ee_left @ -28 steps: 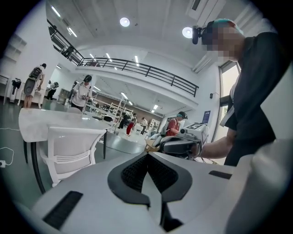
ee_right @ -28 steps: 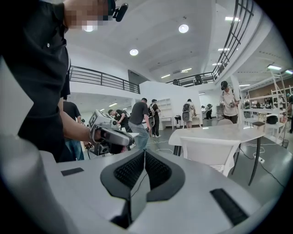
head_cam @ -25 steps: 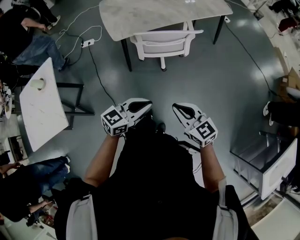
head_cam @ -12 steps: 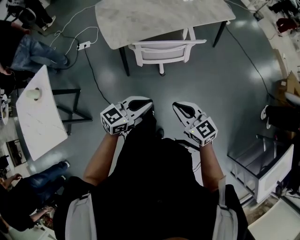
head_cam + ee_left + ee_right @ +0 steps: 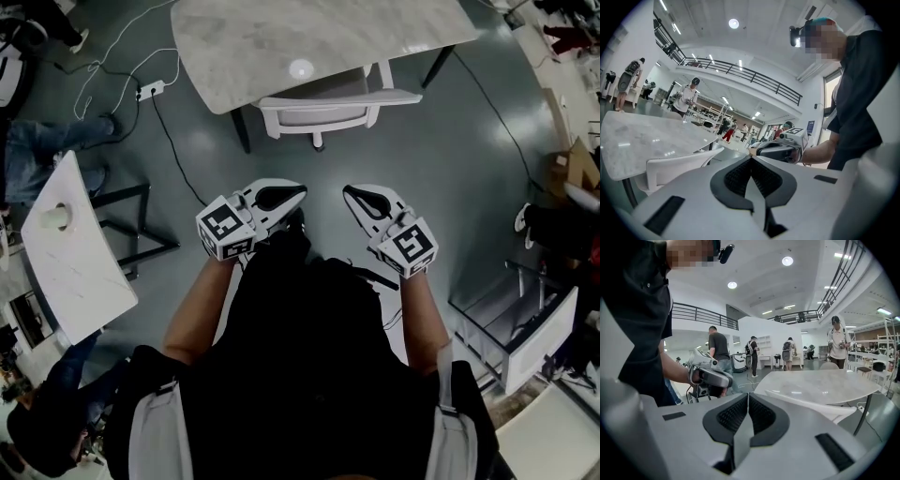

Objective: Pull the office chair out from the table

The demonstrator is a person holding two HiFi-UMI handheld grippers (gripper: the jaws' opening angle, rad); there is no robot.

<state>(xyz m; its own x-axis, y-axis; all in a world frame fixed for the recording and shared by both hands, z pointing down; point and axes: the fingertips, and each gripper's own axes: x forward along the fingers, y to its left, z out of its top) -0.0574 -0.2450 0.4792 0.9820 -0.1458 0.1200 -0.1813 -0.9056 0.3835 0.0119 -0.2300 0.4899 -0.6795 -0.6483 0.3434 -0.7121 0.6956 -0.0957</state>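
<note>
Both hand-held grippers (image 5: 302, 191) (image 5: 347, 191) forward, jaws together

The table (image 5: 281, 37) has a pale, marble-patterned top, smooth enough to throw back a ceiling light as a bright spot. Its legs (image 5: 241, 129) look like dark painted metal. The office chair (image 5: 323, 101) is white moulded plastic, smooth and faintly shiny. The grey floor (image 5: 450, 178) is polished and glossy. The left gripper (image 5: 298, 191) and right gripper (image 5: 349, 191) have matt white plastic shells with black ribbed pads (image 5: 733, 178).
</note>
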